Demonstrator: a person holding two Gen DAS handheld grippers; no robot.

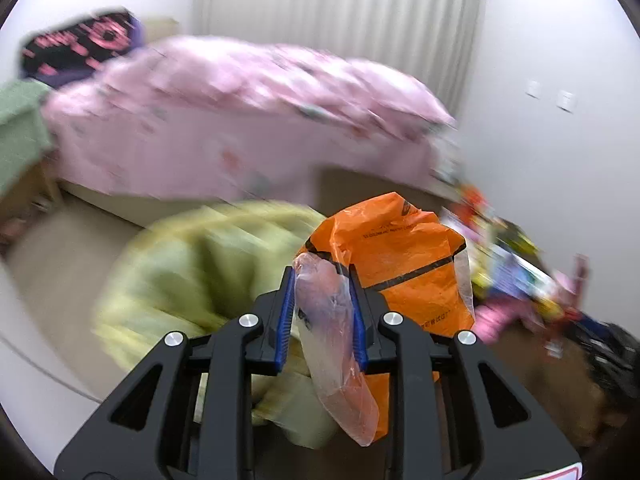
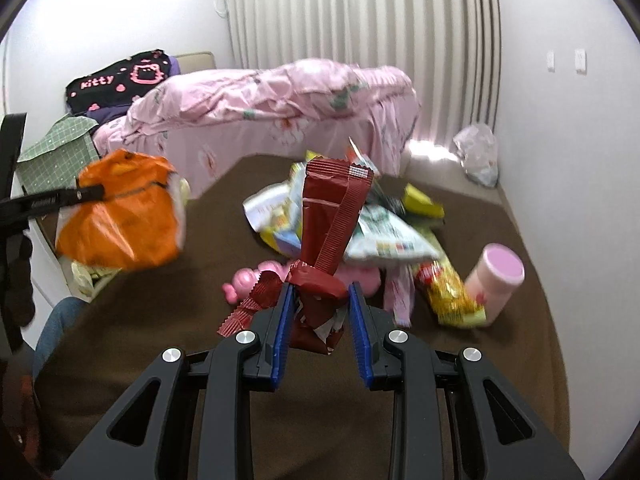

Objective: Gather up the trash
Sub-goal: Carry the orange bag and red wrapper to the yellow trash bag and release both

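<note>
Trash in transfer: right claw (image 2: 319, 307) grips a red wrapper (image 2: 328, 236), left claw (image 1: 323, 313) pinches the orange bag (image 1: 394, 256); next, wrapper into bag mouth.

left gripper (image 1: 322, 276) frame: black, angular, triangular cut-outs
left pads (image 1: 285, 320): blue, ribbed
right gripper (image 2: 320, 292): same black frame, blue ribbed pads
fasteners: four round silver screws per gripper
marking: red-and-white label, left base corner
</note>
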